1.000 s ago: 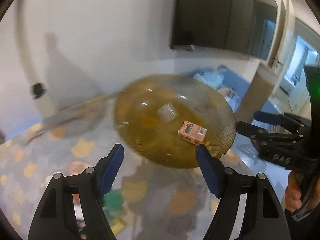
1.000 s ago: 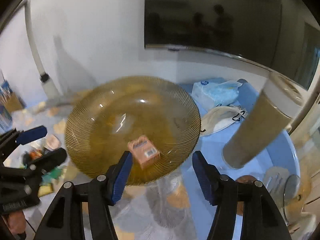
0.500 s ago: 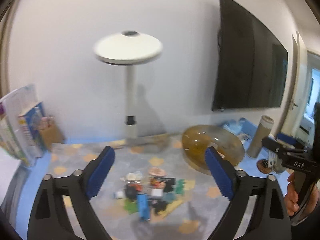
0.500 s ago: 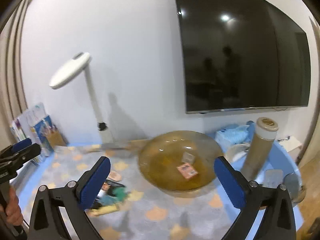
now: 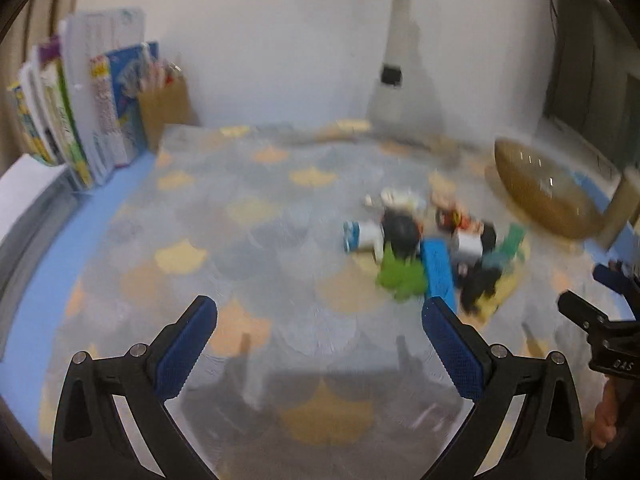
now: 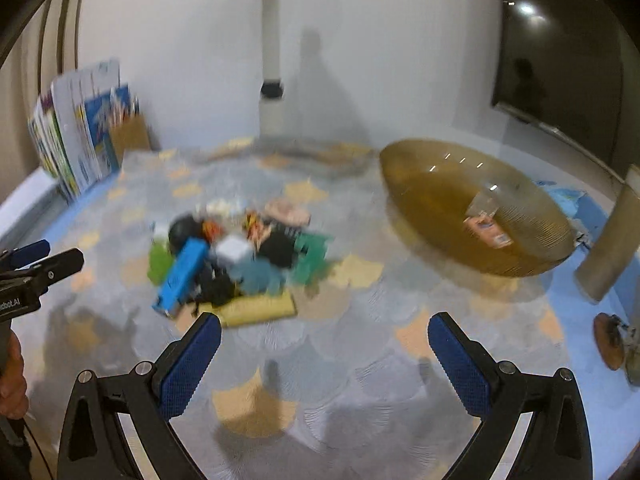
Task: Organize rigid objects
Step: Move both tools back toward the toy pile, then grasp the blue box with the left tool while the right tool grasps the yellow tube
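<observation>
Lying ahead of open right claw (image 6: pixel 324 354): toy pile (image 6: pixel 236 256), untouched.

A patterned mat (image 6: pixel 320 360) covers the blue worktop (image 6: pixel 592 320); toy pile (image 6: pixel 240 264) at ten o'clock, amber bowl (image 6: pixel 440 200) at two.

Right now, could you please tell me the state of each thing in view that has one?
Left gripper: open, empty.
Right gripper: open, empty.
Bowl: upright on the mat, holding a small orange box.
Pile of small objects: heaped on the mat, untouched.
Blue block: lying flat at the pile's edge.
Books: standing upright at the wall.
</observation>
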Tool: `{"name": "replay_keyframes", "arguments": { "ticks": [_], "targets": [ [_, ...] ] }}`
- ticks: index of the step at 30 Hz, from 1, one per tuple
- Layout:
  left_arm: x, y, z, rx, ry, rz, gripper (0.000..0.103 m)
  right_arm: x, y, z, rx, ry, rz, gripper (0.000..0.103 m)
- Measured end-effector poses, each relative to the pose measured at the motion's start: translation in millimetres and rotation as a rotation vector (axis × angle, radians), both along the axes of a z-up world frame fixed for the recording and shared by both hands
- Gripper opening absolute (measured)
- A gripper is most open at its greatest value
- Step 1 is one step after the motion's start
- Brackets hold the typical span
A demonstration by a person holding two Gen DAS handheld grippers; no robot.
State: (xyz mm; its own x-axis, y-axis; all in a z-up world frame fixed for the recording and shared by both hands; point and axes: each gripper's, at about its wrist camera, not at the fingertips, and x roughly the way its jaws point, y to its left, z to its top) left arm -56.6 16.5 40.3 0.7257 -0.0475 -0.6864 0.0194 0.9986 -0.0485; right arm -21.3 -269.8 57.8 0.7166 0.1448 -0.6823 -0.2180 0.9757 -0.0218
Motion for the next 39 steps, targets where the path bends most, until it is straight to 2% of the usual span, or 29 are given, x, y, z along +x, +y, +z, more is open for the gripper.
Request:
{"name": "replay_keyframes", "arguments": {
  "ticks": [3, 5, 10, 16, 18, 19, 20, 21, 22, 24, 27, 29, 31, 36, 39],
  "targets": [
    [3.2, -2.2, -11.3, 0.034, 0.006, -0.014, 0.102, 9.3, -0.3, -18.5, 0.007, 0.047, 0.0, 0.103],
    [8.7, -1.6, -16.7, 0.036, 0.035, -0.02, 0.102, 11.9, -1.4, -20.7, -0.003, 0.059, -0.011, 0.103],
    [4.7, -2.5, -15.1, -0.001, 0.037, -0.048, 0.102, 18.5, -6.6, -27.9, 0.007, 0.109, -0.032, 0.103],
    [5.2, -0.1, -14.5, -0.045, 0.031, -0.064, 0.1, 19.0, -3.6, -28.9, -0.005, 0.115, -0.025, 0.103],
    [4.8, -6.8, -14.2, -0.027, 0.04, -0.092, 0.09, 19.2, -1.3, -28.8, -0.003, 0.124, 0.003, 0.097],
    [5.3, -13.4, -15.0, -0.018, 0.06, -0.123, 0.084, 19.9, 0.0, -29.2, 0.0, 0.135, 0.019, 0.088],
    [5.6, -17.9, -15.5, -0.024, 0.075, -0.149, 0.075, 21.2, 2.1, -30.2, 0.008, 0.16, 0.052, 0.079],
    [6.9, -25.0, -16.6, -0.041, 0.1, -0.189, 0.066, 23.6, 4.2, -31.7, 0.019, 0.198, 0.088, 0.076],
    [8.6, -30.7, -17.3, -0.046, 0.116, -0.212, 0.063, 26.2, 5.7, -32.6, 0.023, 0.23, 0.113, 0.07],
    [14.1, -44.7, -17.9, -0.045, 0.139, -0.254, 0.056, 32.0, 6.7, -30.7, 0.025, 0.27, 0.143, 0.069],
    [25.5, -58.5, -19.7, -0.061, 0.161, -0.282, 0.055, 44.3, 6.3, -20.3, 0.048, 0.277, 0.185, 0.069],
    [31.6, -63.8, -22.7, -0.073, 0.182, -0.294, 0.055, 52.9, 12.0, -17.4, 0.016, 0.274, 0.219, 0.069],
    [36.2, -67.7, -26.2, -0.071, 0.201, -0.293, 0.055, 59.6, 20.4, -20.6, -0.007, 0.296, 0.302, 0.069],
    [45.3, -72.0, -28.1, -0.062, 0.194, -0.296, 0.055, 74.7, 29.6, -31.0, -0.029, 0.287, 0.388, 0.069],
    [48.5, -69.6, -29.8, -0.064, 0.181, -0.285, 0.053, 85.9, 29.3, -35.2, 0.021, 0.308, 0.447, 0.071]
  ]
}}
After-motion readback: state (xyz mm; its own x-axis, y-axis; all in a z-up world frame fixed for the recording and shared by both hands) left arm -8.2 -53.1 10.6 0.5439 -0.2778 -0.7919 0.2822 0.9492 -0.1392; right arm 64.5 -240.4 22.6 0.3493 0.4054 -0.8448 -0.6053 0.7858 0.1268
